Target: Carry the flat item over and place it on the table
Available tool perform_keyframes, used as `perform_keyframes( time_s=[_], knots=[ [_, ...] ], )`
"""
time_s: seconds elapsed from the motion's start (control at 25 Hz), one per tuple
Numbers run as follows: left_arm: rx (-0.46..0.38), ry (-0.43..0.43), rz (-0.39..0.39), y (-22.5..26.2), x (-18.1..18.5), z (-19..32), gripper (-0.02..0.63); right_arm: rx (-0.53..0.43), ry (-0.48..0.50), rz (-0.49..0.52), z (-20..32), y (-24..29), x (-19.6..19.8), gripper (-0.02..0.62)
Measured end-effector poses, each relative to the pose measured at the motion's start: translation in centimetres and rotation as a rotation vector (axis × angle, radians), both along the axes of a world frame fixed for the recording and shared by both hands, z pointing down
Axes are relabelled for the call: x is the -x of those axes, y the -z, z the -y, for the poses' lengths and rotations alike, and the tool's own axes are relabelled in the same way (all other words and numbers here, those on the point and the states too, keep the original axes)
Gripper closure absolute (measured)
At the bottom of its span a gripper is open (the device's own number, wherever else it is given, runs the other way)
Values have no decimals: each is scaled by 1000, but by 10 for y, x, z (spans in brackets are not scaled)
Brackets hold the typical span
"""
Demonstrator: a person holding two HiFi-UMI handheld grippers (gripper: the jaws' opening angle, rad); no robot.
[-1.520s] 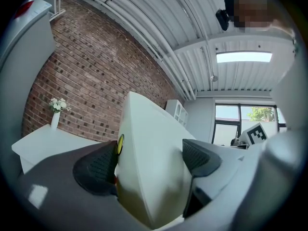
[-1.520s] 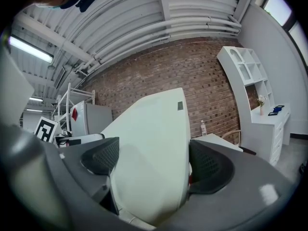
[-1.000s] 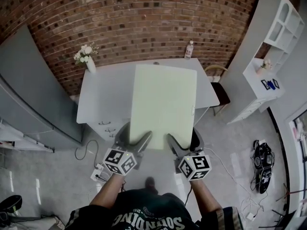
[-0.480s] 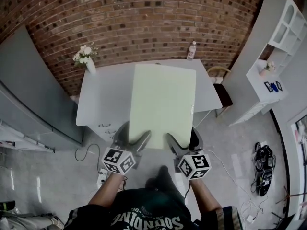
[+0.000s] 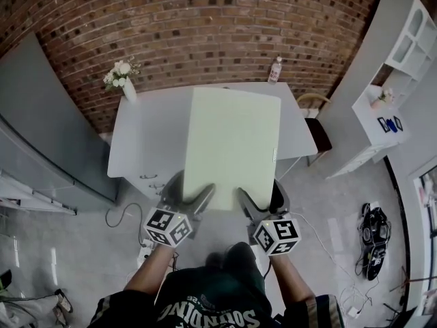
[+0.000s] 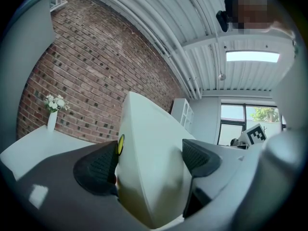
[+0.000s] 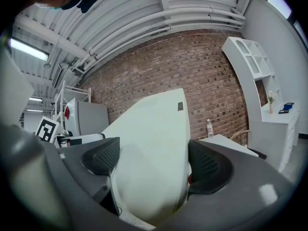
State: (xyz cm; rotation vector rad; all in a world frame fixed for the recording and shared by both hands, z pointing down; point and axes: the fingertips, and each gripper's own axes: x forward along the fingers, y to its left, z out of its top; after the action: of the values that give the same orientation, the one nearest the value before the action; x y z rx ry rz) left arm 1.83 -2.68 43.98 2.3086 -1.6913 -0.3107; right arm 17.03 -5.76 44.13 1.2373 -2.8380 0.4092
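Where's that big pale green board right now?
In the head view the board sits dead centre, gripped at its near edge by the left gripper and right gripper, with the white table and brick wall beyond it.

The pale green flat board (image 5: 232,142) hides the middle of the white rectangular table (image 5: 140,139) from the head view. The jaws of the left gripper (image 5: 190,190) and right gripper (image 5: 262,195) cover parts of its near edge. Its small dark label (image 7: 180,106) is too small to read.
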Motion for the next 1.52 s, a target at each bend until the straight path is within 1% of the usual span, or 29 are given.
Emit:
perform_keyframes(
  time_s=[0.28, 0.68, 0.92, 1.16, 1.52],
  knots=[
    [-8, -9, -2, 2, 1, -2, 183, -5, -11, 1, -4, 2, -1, 152],
    [-17, -44, -7, 3, -15, 0, 183, -14, -46, -1, -7, 3, -17, 153],
    [-29, -36, 5, 5, -11, 9, 184, -21, -36, 4, 3, 4, -13, 155],
    [-36, -16, 3, 5, -1, 29, 185, -36, -10, -2, 27, 6, -2, 156],
    [-4, 19, 15, -10, 30, 82, 186, -7, 33, 4, 86, -12, 30, 156]
  ],
)
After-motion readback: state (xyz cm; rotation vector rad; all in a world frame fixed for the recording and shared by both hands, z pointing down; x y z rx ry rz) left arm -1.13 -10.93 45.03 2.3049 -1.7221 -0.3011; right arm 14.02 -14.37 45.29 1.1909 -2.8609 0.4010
